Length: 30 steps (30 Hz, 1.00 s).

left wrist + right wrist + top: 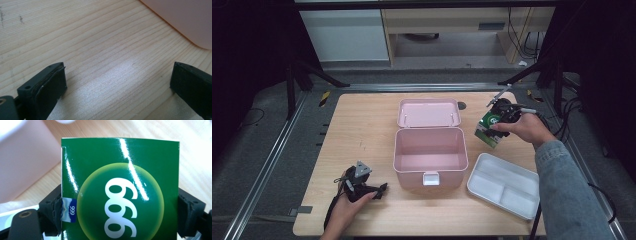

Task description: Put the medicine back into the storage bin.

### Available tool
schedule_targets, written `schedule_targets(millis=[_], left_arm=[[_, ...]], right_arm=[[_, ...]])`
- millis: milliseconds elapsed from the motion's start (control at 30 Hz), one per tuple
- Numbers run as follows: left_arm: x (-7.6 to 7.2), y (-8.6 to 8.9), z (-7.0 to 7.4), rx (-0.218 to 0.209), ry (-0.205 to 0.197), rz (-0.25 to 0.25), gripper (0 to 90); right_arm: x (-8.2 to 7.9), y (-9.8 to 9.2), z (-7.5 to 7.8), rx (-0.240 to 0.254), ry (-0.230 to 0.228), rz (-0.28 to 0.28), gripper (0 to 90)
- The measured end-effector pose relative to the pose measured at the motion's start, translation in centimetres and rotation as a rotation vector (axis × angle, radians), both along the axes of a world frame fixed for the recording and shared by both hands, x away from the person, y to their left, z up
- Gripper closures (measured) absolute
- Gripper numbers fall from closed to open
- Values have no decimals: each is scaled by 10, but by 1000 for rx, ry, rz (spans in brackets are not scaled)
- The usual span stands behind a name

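A glossy green carton (488, 132) printed with white digits hangs tilted above the table, just right of the pink box (430, 156). My right gripper (495, 122) is shut on it. In the right gripper view both black pads press the sides of the carton (120, 182), with my gripper (120, 215) around its lower half. The pink box stands with its lid (428, 113) folded back and its inside bare. At the front left of the table my left gripper (371, 190) rests in a hand. Its jaws stand wide apart (117, 87) over bare wood with nothing between them.
A white compartment tray (504, 186) lies at the front right, below the raised carton. The wooden table (362, 130) has free surface to the left of the pink box (185, 20). Dark floor, rails and stands surround the table.
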State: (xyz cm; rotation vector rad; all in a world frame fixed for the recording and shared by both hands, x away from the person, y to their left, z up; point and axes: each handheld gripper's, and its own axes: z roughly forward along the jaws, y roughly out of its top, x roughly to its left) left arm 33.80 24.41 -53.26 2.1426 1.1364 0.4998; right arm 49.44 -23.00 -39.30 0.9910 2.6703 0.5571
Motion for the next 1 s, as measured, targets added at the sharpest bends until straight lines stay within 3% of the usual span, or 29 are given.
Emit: schedule_targets(millis=[367, 733, 1000], left_arm=[[0, 0, 0, 1, 2, 0, 0], [0, 0, 0, 1, 1, 2, 0], [0, 0, 0, 1, 2, 2, 0]], right_arm=[[-25, 11, 60, -16, -79, 70, 168], [-40, 36, 99, -24, -126, 157, 169], [-46, 61, 108, -25, -142, 221, 169]])
